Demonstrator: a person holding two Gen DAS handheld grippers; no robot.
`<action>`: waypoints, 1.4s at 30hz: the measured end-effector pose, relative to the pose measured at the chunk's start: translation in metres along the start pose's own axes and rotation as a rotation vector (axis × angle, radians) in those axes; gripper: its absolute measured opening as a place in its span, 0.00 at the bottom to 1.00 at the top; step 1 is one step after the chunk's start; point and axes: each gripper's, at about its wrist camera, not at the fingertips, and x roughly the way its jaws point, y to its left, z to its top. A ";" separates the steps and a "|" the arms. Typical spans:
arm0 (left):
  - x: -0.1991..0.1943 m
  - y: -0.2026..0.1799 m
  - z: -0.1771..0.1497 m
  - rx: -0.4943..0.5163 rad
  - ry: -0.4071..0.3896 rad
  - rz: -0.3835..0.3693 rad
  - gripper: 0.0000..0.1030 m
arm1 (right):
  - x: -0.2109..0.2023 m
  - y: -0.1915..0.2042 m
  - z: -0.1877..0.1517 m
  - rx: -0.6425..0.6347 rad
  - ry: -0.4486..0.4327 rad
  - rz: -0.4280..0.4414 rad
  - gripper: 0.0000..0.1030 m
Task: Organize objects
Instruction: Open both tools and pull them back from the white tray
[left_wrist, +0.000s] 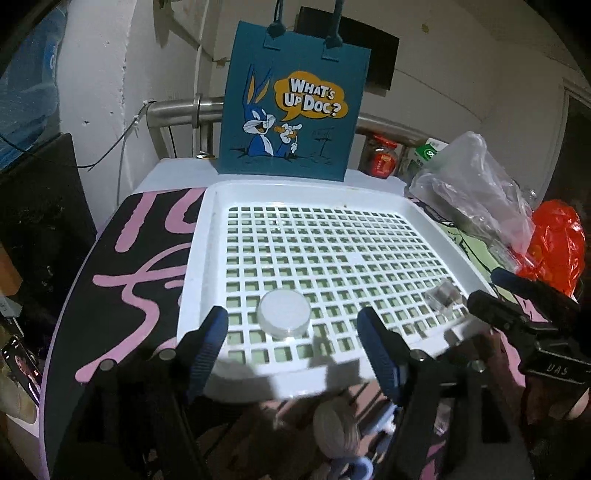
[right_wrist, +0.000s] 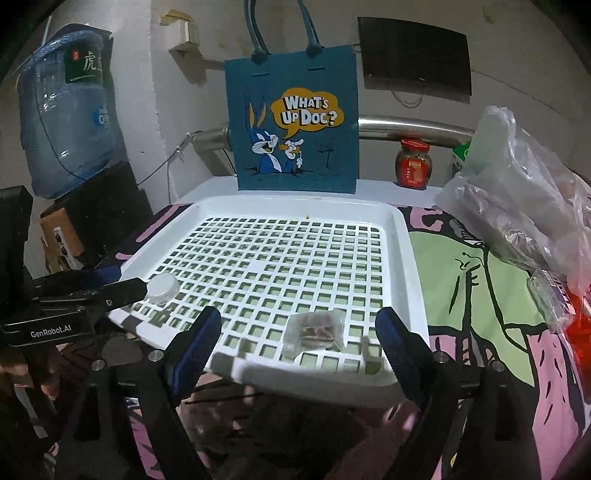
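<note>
Both our grippers, left (left_wrist: 291, 332) and right (right_wrist: 297, 332), gape empty above the tray (right_wrist: 399, 236). Inside lie a jar (left_wrist: 283, 312) and, seemingly, a wrapped block (right_wrist: 314, 330); we could nudge the tray's overhanging edge and tip it.

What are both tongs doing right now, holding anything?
Left tongs: open, holding nothing; the round white lidded jar sits free on the white plastic grid tray.
Right tongs: open, holding nothing; the small clear-wrapped brown block lies between them, untouched.
</note>
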 end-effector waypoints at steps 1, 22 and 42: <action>-0.001 0.000 -0.002 0.002 0.001 0.000 0.70 | -0.002 0.001 -0.001 -0.003 -0.002 0.003 0.83; -0.022 -0.007 -0.025 0.044 -0.010 -0.015 0.70 | -0.029 0.002 -0.019 0.014 -0.041 0.045 0.84; -0.031 -0.011 -0.032 0.066 -0.044 0.003 0.70 | -0.031 0.018 -0.027 -0.048 -0.058 0.055 0.84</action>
